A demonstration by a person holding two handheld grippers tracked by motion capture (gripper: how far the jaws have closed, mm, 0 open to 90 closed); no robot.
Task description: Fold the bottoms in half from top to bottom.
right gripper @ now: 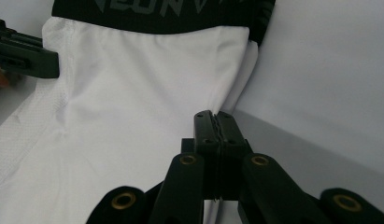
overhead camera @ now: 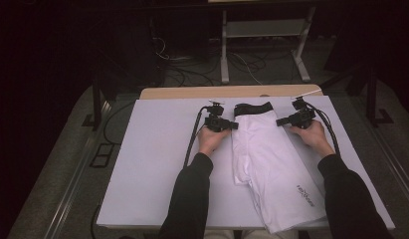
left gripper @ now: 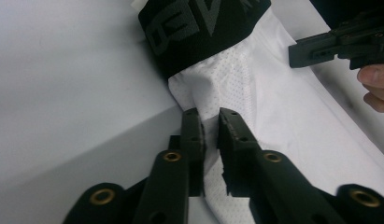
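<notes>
- White shorts [overhead camera: 271, 159] with a black waistband [overhead camera: 253, 107] are lying folded lengthwise on the white-covered table [overhead camera: 157, 164], waistband at the far end and legs running toward you.
- You are holding the left hand-held gripper [overhead camera: 233, 125] at the shorts' left edge just below the waistband; in the left gripper view [left gripper: 209, 122] its jaws are nearly closed, with a fold of perforated white fabric [left gripper: 227, 79] pinched in the narrow gap.
- You are holding the right hand-held gripper [overhead camera: 280, 121] at the opposite edge; in the right gripper view [right gripper: 214, 120] its jaws are pressing fully together on the right edge of the shorts [right gripper: 133, 107].
- Both grips are sitting close to the cloth's edge, so in my judgement a quick lift or uneven pull is risking the fabric slipping out, on the left especially, where the jaws are not quite shut.
- If you are pinching only the top layer, the lower layers are likely to stay on the table and the fold will be opening up instead of travelling whole.
- Pulling the two grippers apart is likely to be stretching the waistband and skewing the shorts; moving one hand ahead of the other could be twisting them.
- Cables [overhead camera: 194, 137] are trailing beside the garment and could be dragging across it.
</notes>
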